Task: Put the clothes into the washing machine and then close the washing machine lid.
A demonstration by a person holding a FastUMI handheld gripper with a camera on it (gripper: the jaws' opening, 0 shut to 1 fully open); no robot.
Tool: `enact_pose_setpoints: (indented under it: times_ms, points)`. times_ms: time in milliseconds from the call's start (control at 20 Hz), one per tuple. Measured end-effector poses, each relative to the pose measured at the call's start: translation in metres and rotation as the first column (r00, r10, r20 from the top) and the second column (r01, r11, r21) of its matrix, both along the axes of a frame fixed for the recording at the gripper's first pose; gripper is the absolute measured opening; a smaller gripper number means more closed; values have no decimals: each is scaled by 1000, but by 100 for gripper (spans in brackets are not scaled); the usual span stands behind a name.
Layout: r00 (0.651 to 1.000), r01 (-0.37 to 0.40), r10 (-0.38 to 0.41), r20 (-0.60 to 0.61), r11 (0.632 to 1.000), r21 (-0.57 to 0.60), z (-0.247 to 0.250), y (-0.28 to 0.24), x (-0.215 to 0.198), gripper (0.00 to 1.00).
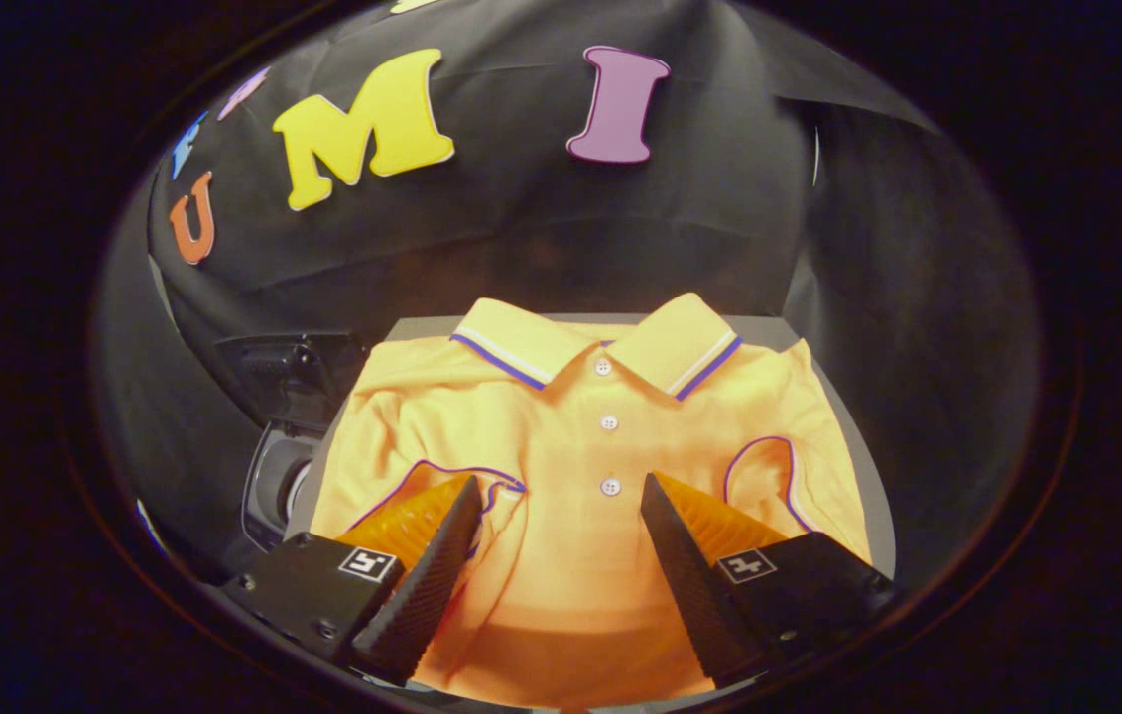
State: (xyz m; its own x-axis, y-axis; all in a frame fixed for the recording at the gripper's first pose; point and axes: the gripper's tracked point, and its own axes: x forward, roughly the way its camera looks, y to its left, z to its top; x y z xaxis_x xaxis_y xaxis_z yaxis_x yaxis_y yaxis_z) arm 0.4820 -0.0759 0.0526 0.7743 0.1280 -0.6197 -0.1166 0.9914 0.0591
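Over polo shirt (pixel 570 466), jaws apart

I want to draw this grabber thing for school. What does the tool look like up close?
The tool has two wedge-shaped fingers that narrow towards their tips. Their inner faces are covered in a fine bumpy grid texture, and their outer sides are ribbed. Each finger sits on a dark, boxy block with small screws, and each block carries a little square black-and-white marker sticker.

Black cloth (pixel 541 228) hung creased as the booth's wall behind a grey surface (pixel 873 501), lit warmly from above.
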Motion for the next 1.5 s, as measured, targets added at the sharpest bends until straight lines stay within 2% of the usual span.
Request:
enact_pose_setpoints:
  times_ms: [100,150,250,400,600,1000,1250,1500]
  points:
    - [998,-37,37,-50,999,-3,-1,9,-2,98]
    - [997,-54,56,-52,997,45,0,21,-4,75]
    - [996,-41,47,-81,996,83,2,22,-7,28]
    - [994,4,17,-110,983,181,8,22,-6,10]
    - [997,23,-10,-78,985,171,20,18,-5,6]
    - [999,0,-7,38,982,187,102,28,-27,6]
    - [994,-59,45,100,988,144,145,54,-43,6]
    - [985,-128,113,128,985,114,166,91,-56,6]
